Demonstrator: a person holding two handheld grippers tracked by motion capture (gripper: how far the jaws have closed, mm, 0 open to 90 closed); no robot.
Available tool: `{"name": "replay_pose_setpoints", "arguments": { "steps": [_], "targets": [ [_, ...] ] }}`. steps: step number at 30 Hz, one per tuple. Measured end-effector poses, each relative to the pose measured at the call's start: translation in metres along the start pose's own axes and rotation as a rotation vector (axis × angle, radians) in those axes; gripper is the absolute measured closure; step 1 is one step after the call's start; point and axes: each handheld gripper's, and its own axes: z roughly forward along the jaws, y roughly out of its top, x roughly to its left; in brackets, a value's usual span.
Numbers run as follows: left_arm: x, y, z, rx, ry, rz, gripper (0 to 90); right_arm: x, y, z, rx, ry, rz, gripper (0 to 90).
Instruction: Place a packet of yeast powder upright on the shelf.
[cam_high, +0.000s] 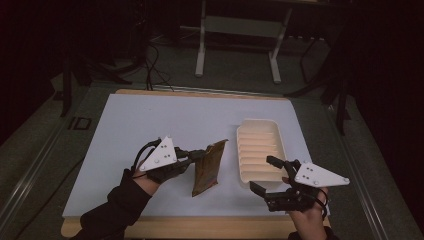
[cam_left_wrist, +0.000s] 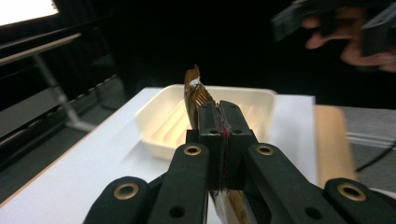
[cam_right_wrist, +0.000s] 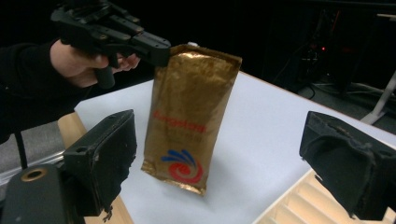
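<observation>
Gold foil pouch hung from the left gripper, whose jaws were pressed together on the pouch's top corner. In the left gripper view the two black jaws met flat against each other with the pouch's crinkled gold edge sticking up just past their tips, and more of the foil showed below them between the jaw arms. The pouch stood roughly upright, slightly tilted, its lower edge at or just above the white table sheet; whether it touched the sheet could not be told. Its face carried red lettering and a red and blue swirl, seen from the right gripper view.

The left hand, in a dark sleeve, held its gripper from the near left of the pouch. In the right gripper view that same gripper clamped the pouch's upper left corner.

The right gripper had its jaws spread wide, holding nothing. It sat to the right of the pouch, apart from it, over the near end of a cream ribbed plastic tray. Looking along its jaws, the pouch lay ahead and between them but well short of either pad, and the tray's ribbed corner sat just under the right-hand jaw. Beyond the left gripper's tips the same tray lay directly ahead on the sheet.
</observation>
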Motion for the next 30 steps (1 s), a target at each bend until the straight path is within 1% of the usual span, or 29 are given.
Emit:
{"name": "replay_pose_setpoints", "arguments": {
  "steps": [1, 2, 4, 5, 6, 8, 9, 10, 11, 12, 13, 18, 19, 20, 22, 23, 24, 25, 27, 28, 30],
  "targets": [
    [0.000, 0.000, 0.000, 0.000, 0.000, 0.000, 89.7, 0.000, 0.002, 0.001, -0.003, 0.027, -0.012, 10.0],
    [0.000, 0.001, -0.001, -0.012, -0.014, 0.009, 89.7, 0.000, 0.002, 0.001, -0.003, 0.027, -0.012, 10.0],
    [-0.002, 0.003, -0.005, -0.043, -0.048, 0.036, 89.7, -0.001, 0.005, 0.006, 0.022, 0.054, -0.020, 10.1],
    [-0.002, 0.003, -0.005, -0.048, -0.057, 0.038, 89.7, -0.002, 0.006, 0.009, 0.034, 0.071, -0.027, 10.5],
    [-0.002, 0.004, -0.006, -0.052, -0.054, 0.043, 89.7, -0.002, 0.007, 0.010, 0.038, 0.083, -0.030, 10.7],
    [-0.002, 0.005, -0.007, -0.057, -0.073, 0.038, 89.7, -0.004, 0.009, 0.014, 0.048, 0.111, -0.028, 11.9],
    [-0.003, 0.005, -0.006, -0.055, -0.073, 0.044, 89.7, -0.006, 0.011, 0.016, 0.058, 0.126, -0.028, 12.7],
    [-0.003, 0.005, -0.006, -0.059, -0.088, 0.045, 89.7, -0.007, 0.013, 0.018, 0.065, 0.138, -0.026, 12.9],
    [-0.004, 0.006, -0.007, -0.064, -0.093, 0.046, 89.7, -0.008, 0.014, 0.021, 0.074, 0.148, -0.028, 13.2],
    [-0.005, 0.006, -0.007, -0.066, -0.093, 0.050, 89.7, -0.008, 0.015, 0.022, 0.080, 0.151, -0.027, 13.1],
    [-0.005, 0.007, -0.007, -0.069, -0.104, 0.051, 89.7, -0.009, 0.016, 0.025, 0.081, 0.147, -0.028, 13.3],
    [-0.009, 0.012, -0.007, -0.088, -0.118, 0.058, 89.7, -0.009, 0.020, 0.035, 0.089, 0.192, -0.013, 13.6],
    [-0.010, 0.012, -0.007, -0.090, -0.122, 0.065, 89.7, -0.009, 0.020, 0.037, 0.088, 0.192, -0.012, 14.0],
    [-0.011, 0.014, -0.006, -0.091, -0.120, 0.072, 89.7, -0.009, 0.020, 0.039, 0.093, 0.207, -0.007, 14.1],
    [-0.012, 0.015, -0.006, -0.095, -0.132, 0.076, 89.7, -0.008, 0.019, 0.042, 0.093, 0.215, -0.004, 14.3],
    [-0.013, 0.017, -0.005, -0.100, -0.142, 0.072, 89.7, -0.009, 0.018, 0.044, 0.098, 0.227, 0.003, 14.3],
    [-0.013, 0.018, -0.005, -0.102, -0.151, 0.071, 89.7, -0.009, 0.018, 0.046, 0.101, 0.222, 0.001, 14.3],
    [-0.015, 0.020, -0.004, -0.105, -0.147, 0.078, 89.7, -0.009, 0.018, 0.048, 0.107, 0.223, 0.001, 14.3],
    [-0.017, 0.022, -0.003, -0.116, -0.165, 0.074, 89.8, -0.010, 0.017, 0.050, 0.109, 0.231, 0.006, 15.0],
    [-0.018, 0.023, -0.002, -0.116, -0.161, 0.080, 89.7, -0.010, 0.017, 0.052, 0.115, 0.239, 0.005, 15.5],
    [-0.020, 0.026, 0.000, -0.120, -0.174, 0.088, 89.7, -0.010, 0.018, 0.053, 0.110, 0.246, 0.004, 15.6]
  ]
}}
